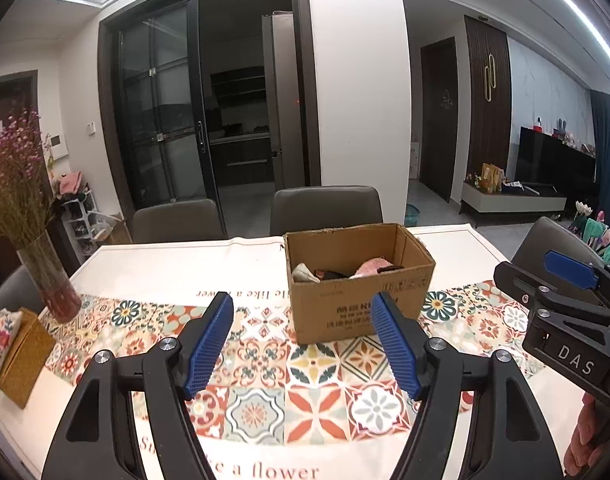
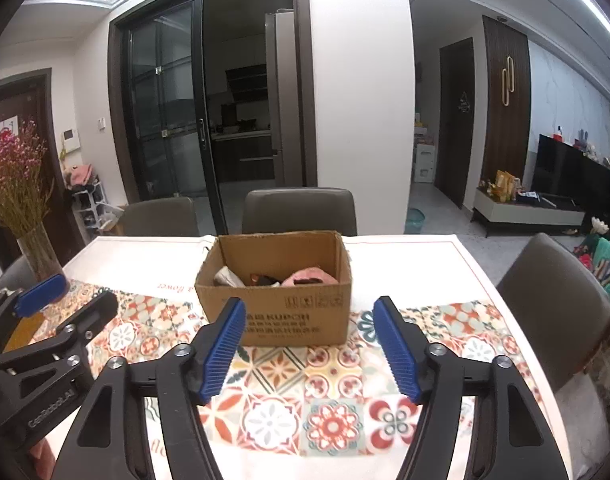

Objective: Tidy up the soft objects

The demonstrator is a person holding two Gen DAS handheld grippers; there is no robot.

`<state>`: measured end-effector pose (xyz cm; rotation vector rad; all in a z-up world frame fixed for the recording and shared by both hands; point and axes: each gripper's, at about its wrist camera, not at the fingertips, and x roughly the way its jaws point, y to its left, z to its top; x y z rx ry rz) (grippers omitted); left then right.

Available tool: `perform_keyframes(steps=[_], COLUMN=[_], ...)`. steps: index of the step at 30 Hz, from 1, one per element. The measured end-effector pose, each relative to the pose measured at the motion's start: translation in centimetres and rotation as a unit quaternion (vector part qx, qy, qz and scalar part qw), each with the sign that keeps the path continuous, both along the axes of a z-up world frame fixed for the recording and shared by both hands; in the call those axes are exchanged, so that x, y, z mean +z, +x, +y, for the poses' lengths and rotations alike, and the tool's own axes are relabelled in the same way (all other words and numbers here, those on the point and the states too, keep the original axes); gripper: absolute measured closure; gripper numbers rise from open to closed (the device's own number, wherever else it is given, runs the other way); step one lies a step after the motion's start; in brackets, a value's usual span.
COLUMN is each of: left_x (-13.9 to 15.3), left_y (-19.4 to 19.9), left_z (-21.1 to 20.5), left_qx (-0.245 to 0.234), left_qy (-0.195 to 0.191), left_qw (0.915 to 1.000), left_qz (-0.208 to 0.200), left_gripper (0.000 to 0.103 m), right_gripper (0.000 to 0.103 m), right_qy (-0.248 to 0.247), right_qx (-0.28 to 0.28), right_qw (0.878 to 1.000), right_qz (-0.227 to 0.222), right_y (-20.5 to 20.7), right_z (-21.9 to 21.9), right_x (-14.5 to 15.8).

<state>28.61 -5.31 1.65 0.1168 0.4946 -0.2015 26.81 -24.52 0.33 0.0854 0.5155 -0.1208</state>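
Observation:
An open cardboard box [image 1: 361, 312] stands on the patterned tablecloth [image 1: 313, 396]; it also shows in the right wrist view [image 2: 281, 320]. Inside lie soft items: a white one [image 1: 305, 273], a dark one [image 1: 333, 274] and a pink one [image 1: 371, 266], also seen in the right wrist view as a pink item [image 2: 309, 276] and a white item [image 2: 227, 277]. My left gripper [image 1: 303, 304] is open and empty, in front of the box. My right gripper [image 2: 307, 308] is open and empty, also in front of the box. Each gripper shows at the edge of the other's view.
A glass vase of dried pink flowers [image 1: 49, 280] stands at the table's left. A yellow tissue box [image 1: 23, 360] lies beside it. Grey chairs [image 1: 325, 208] stand behind the table and one [image 2: 553, 296] at the right side.

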Motion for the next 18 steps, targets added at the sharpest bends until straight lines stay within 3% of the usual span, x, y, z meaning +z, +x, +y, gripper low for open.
perform_keyframes(steps=[7, 18], left_x=[0.3, 0.8], left_y=[-4.3, -9.9], left_z=[0.2, -0.2], left_qx=[0.009, 0.021], left_qy=[0.002, 0.007], left_qw=[0.9999, 0.9995], left_qz=[-0.008, -0.021], left_gripper=[0.027, 0.009], right_gripper=[0.031, 0.028], right_qy=[-0.001, -0.010], right_qx=[-0.001, -0.011], right_qw=[1.000, 1.000], right_qz=[-0.008, -0.024], right_y=[-4.3, -10.7], right_z=[-0.3, -0.8], right_x=[0.3, 1.3])
